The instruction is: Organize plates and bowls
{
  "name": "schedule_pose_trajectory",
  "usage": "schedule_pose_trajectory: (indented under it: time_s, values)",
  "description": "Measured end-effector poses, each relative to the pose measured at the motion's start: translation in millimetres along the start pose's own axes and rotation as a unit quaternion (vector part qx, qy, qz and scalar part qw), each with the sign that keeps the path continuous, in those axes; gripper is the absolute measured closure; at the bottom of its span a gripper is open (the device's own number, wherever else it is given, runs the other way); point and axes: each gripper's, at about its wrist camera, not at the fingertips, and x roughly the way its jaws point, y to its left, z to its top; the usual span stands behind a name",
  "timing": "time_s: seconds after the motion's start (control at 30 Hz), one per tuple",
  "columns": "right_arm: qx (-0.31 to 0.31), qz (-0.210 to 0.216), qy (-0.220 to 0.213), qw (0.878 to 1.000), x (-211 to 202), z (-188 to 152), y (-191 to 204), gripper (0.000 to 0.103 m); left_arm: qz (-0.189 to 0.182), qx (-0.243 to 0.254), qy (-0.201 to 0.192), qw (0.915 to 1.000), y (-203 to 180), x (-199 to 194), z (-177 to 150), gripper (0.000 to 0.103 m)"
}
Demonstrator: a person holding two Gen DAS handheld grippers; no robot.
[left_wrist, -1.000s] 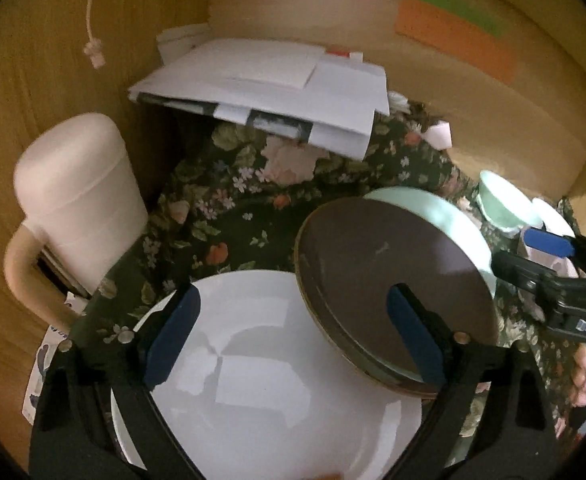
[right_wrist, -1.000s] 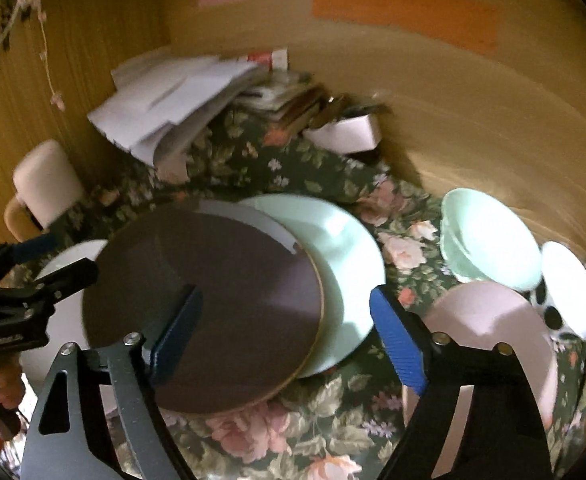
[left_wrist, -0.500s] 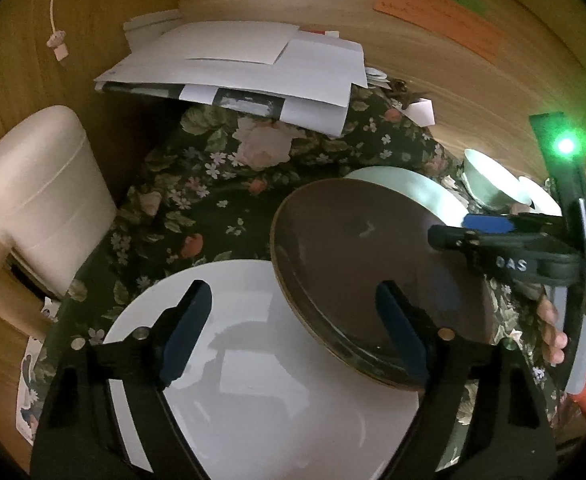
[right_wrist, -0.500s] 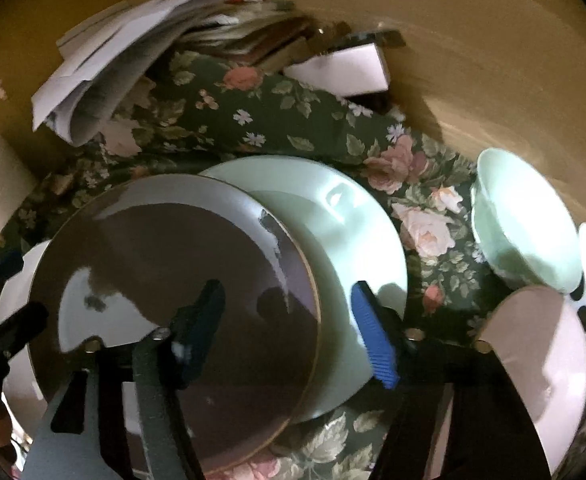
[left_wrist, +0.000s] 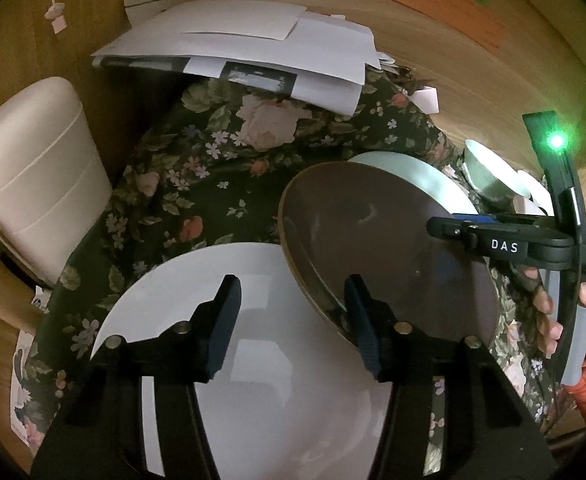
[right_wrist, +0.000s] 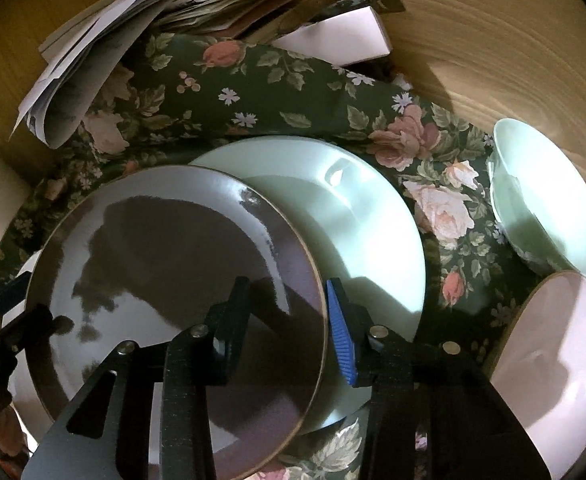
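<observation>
Right wrist view is filled by a table (right_wrist: 493,60) of pale wood, over which a dark floral cloth (right_wrist: 253,92) is spread; on the cloth a brown plate (right_wrist: 165,264) is seen at 9 o'clock, its far edge overlapping a mint plate (right_wrist: 357,216) toward the centre; a pink bowl (right_wrist: 561,360) lies at 4 o'clock and a mint bowl (right_wrist: 549,204) at 3 o'clock; a heap of papers (right_wrist: 93,52) is kept at 11 o'clock. The right gripper (right_wrist: 289,320) is set astride the brown plate's rim, one finger over the plate and the blue one outside it; its fingers have just been closing, though pad contact cannot be told. In the left wrist view a white plate (left_wrist: 261,280) is found at 6 o'clock, partly under the brown plate; the left gripper (left_wrist: 291,320) is held above it, its fingers likewise narrowing yet half apart, nothing gripped.
</observation>
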Motion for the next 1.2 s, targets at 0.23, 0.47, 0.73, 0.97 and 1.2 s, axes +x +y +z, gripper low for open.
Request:
schedule_pose_trajectory:
  time_s: [0.23,0.47,0.73,0.97,1.2]
  values:
    - [-0.005,0.02,-0.004,1.0,0,-10,7,0.068,-0.002,-0.011,0.012,0.9999,11,0,0,0.051]
    - [-0.015,0.047,-0.016,0.999,-11,-24,17,0.068,-0.008,-0.023,0.026,0.9994,16,6,-2,0.058]
    - [-0.013,0.062,-0.017,0.998,-11,-28,29,0.068,-0.009,-0.012,0.024,0.9996,11,11,0,0.06]
    - [-0.016,0.07,-0.015,0.997,0,-22,30,0.068,0.0,-0.011,0.022,0.9997,10,12,1,0.06]
    - [-0.016,0.074,-0.023,0.997,-4,-24,25,0.071,0.008,-0.008,0.016,0.9998,7,10,1,0.06]
